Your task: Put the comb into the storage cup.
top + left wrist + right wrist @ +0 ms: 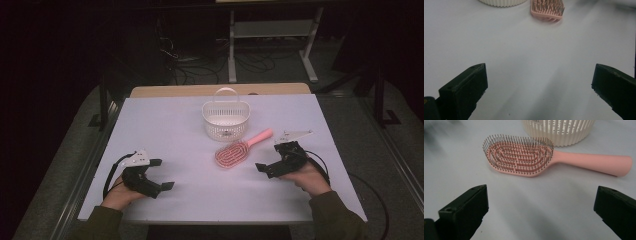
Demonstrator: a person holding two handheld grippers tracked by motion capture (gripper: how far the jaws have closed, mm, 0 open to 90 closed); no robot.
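Two sets of tongs rest low over the white worktop (165, 120), one in each of the person's hands, and both stand wide open with nothing between their jaws. Left tongs (162, 175) sit near the front left of the worktop, well apart from everything else, their jaws pointing toward the middle. Right tongs (267, 159) are over on the front right, angled toward the pink hairbrush (240, 148), which lies just beside them but not touching. That hairbrush is flat on the worktop, bristles up, its oval head toward the person and its handle running up and to the right. Right behind it stands a white slatted basket (226, 120) with its looped handle upright, close to the brush; the right gripper view looks past the open right tongs (541, 202) at the brush (524, 157) lying just in front of the basket wall (564, 135), though whether they touch is hard to tell. From the left gripper view, the left tongs (539, 82) gape over bare white surface, with the brush head (547, 10) and the basket's foot (502, 2) far off at the top edge. Olive sleeves show at both wrists, and a cable trails from each gripper.
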